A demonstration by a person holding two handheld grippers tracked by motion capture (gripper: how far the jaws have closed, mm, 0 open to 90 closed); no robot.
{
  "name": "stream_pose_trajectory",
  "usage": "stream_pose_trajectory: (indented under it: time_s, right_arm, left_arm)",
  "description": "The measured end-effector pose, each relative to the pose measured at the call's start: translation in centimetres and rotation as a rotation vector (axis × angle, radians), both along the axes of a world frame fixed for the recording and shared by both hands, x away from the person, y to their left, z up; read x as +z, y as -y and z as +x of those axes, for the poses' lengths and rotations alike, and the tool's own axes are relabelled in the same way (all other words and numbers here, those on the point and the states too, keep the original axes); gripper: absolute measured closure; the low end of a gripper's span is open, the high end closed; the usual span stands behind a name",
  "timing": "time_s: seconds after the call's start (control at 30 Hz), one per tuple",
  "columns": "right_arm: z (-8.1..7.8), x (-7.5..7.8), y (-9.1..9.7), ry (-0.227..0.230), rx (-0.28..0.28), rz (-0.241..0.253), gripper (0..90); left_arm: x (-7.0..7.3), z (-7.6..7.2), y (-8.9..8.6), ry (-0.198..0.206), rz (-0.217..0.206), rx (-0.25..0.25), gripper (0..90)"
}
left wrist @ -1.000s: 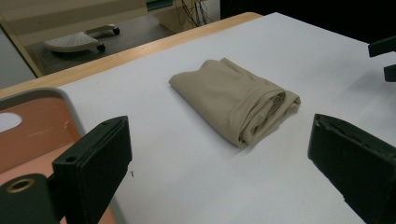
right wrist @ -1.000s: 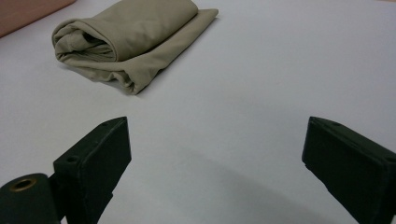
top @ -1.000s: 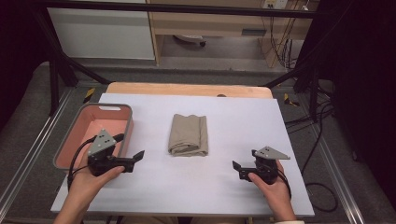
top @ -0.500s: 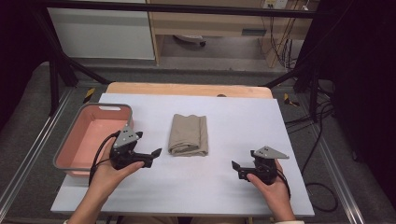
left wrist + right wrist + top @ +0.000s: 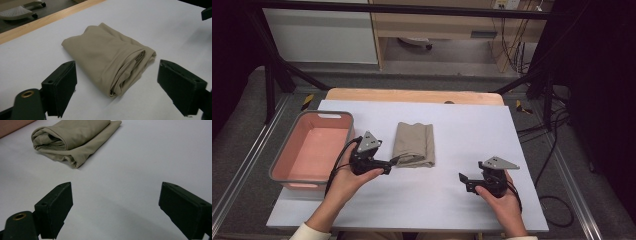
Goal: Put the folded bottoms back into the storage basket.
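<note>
Cloth [image 5: 414,145], beige, folded into a soft flat bundle, lying on the middle of the white surface [image 5: 492,125], layered fold edges bunched at the near end [image 5: 127,77]. Likely light and limp, with no stiffness to speak of; liable to sag, unfold or trail if taken by a single layer. Best hold, by the look of it: across the thick near edge where all the layers stack, pinching the whole bundle rather than the top sheet (a shallow bite would probably peel off one ply only).

Left tool [image 5: 393,163] right at that near left corner of the cloth, jaws spread to either side of the folded edge in the left gripper view, having just been closing a little, pads not yet pressing on the fabric, so nothing gripped. Right tool [image 5: 463,180] resting low on the surface well apart from the cloth toward the right, jaws wide apart with bare surface between them.

Pink bin [image 5: 279,167] with grey rim just beside the left hand [image 5: 347,181], at the left edge of the surface, holding nothing visible.
</note>
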State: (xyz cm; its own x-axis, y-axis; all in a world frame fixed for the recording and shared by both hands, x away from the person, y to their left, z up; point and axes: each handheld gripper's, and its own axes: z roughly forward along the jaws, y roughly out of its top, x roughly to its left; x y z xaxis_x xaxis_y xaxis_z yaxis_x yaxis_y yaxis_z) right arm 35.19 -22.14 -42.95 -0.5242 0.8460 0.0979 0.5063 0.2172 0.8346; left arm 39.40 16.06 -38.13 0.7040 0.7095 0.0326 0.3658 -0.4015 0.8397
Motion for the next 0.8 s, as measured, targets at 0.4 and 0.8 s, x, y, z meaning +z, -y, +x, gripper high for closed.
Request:
stream_pose_trajectory:
  time_s: [0.4,0.8]
  right_arm:
    - [0.1,-0.2,-0.8,-0.017,0.023,-0.02,12.6]
    - [0.1,-0.3,-1.0,-0.024,0.032,-0.03,13.1]
  left_arm:
    - [-3.2,0.1,0.6,-0.025,0.045,0.006,31.7]
    - [-4.9,0.5,0.7,-0.08,0.031,0.023,36.8]
